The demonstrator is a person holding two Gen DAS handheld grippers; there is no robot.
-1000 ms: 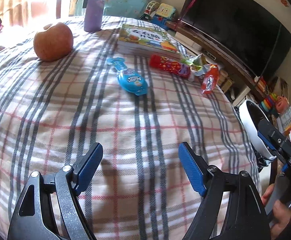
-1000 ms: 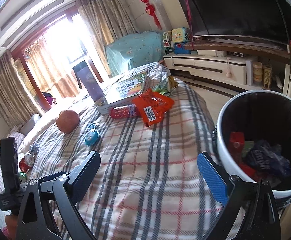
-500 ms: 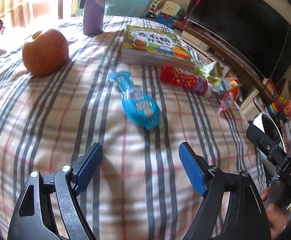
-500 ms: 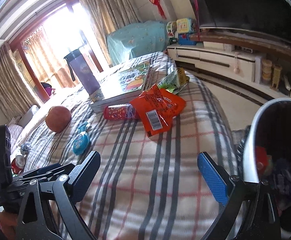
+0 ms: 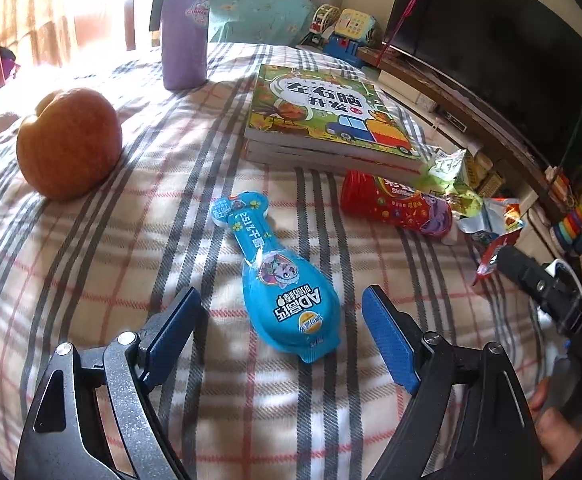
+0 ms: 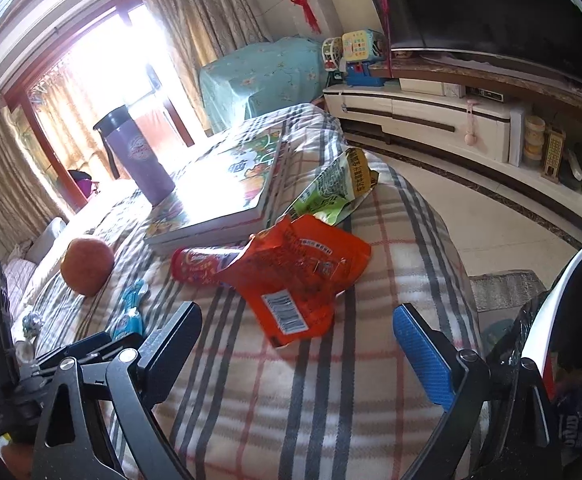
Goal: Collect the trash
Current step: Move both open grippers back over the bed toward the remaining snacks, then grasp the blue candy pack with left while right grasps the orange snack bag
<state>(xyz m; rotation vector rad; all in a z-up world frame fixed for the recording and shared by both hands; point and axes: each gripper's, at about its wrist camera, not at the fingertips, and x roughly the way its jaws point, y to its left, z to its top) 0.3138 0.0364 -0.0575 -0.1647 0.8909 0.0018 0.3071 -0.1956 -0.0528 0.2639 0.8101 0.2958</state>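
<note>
L claw [image 5: 281, 322] wide, jaws just been opening, w/ the blue plastic bottle-shaped drink pouch [image 5: 279, 280] lying between its tips on the plaid blanket-covered worktop [image 5: 91, 260], pads not touching it. R claw [image 6: 297, 342] wide & empty, just short of the crumpled orange foil snack bag [image 6: 295, 276]. White-rimmed trash bin [image 6: 563, 308] at R edge.

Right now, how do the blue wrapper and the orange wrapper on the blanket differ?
The blue wrapper lies smooth, intact and bottle-shaped; the orange wrapper is crumpled and torn open. The blue one lies alone, the orange one overlaps the red tube. Both rest on the plaid blanket, ungripped.
</note>
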